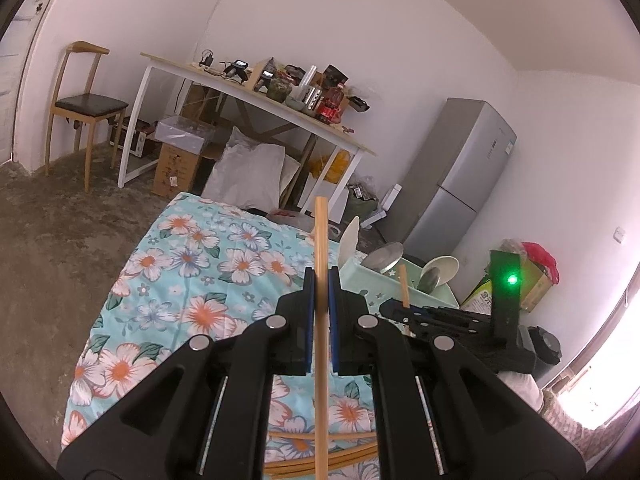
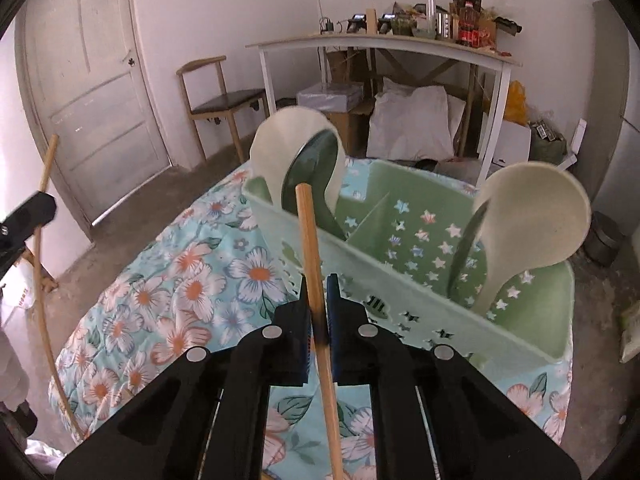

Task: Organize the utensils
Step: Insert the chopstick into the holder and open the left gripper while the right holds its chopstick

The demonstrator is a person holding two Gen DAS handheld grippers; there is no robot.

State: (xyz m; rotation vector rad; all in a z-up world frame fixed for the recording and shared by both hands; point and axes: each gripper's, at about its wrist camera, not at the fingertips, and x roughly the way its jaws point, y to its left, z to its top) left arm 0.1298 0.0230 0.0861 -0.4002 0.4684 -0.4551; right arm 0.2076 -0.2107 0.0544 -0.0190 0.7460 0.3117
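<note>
L gripper (image 1: 321,280) is sitting w/ its jaws nearly together, blue pads (image 1: 308,312) pinching a thin wooden stick that's running upright between them, fingers pointing toward the far end of the room. R gripper (image 2: 318,292) is doing the same: jaws narrow, pads (image 2: 331,320) pressing a stick from both sides, tilting slightly left at the top. In the L view the R gripper (image 1: 404,314) is showing just beside it on the right, a bit farther out; in the R view the L one (image 2: 30,216) is poking in at far left.
</note>
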